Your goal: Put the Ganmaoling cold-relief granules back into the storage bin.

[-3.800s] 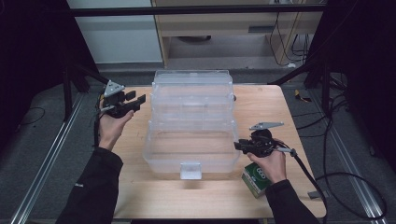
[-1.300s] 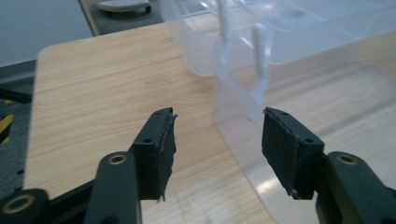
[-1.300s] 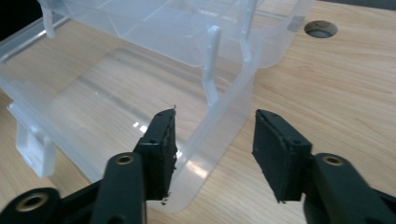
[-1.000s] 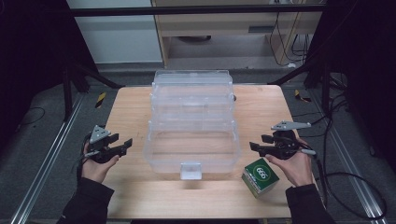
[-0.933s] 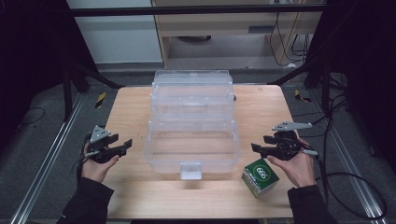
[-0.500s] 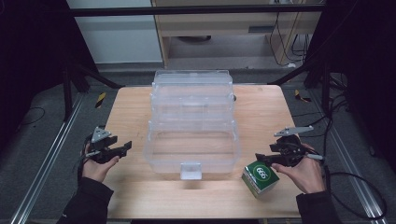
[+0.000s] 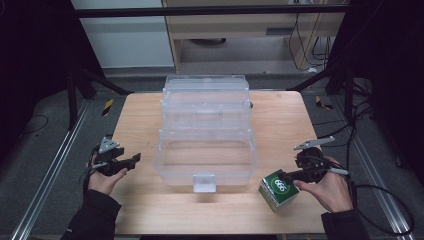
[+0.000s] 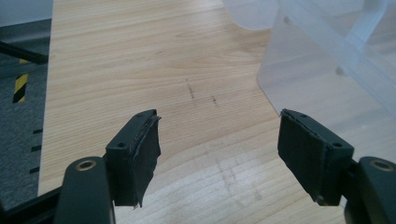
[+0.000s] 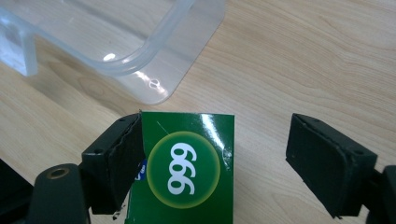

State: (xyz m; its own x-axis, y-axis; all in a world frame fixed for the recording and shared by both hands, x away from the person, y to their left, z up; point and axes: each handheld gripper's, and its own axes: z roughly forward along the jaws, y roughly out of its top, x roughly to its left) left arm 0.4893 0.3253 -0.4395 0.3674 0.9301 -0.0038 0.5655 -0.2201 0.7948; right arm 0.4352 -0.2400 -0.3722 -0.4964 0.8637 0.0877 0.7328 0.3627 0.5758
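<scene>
Right gripper (image 9: 215, 163) is down at the green "999" box (image 9: 187, 168), which sits on the wooden table (image 7: 280, 120) near the front right corner, just beside the clear plastic tiered box (image 7: 206, 132). Its jaws stand apart and have just been opening. In the right gripper view the green box lies between them: one pad is against or right at the box's side, while the other pad stands well clear with bare wood between it and the box. No clamp on it. In the high view the right gripper (image 7: 287, 176) points toward the box from the right, with the right hand (image 7: 327, 187) behind it.

Left gripper (image 8: 219, 154) has its jaws wide apart and has also just been opening, with nothing between them but tabletop. The corner of the clear box shows ahead and to one side in the left gripper view. In the high view the left gripper (image 7: 134, 160) hovers at the table's left edge, apart from the clear box, held by the left hand (image 7: 102, 180).

The clear box stands mid-table, lid open, lower tray toward the person.
</scene>
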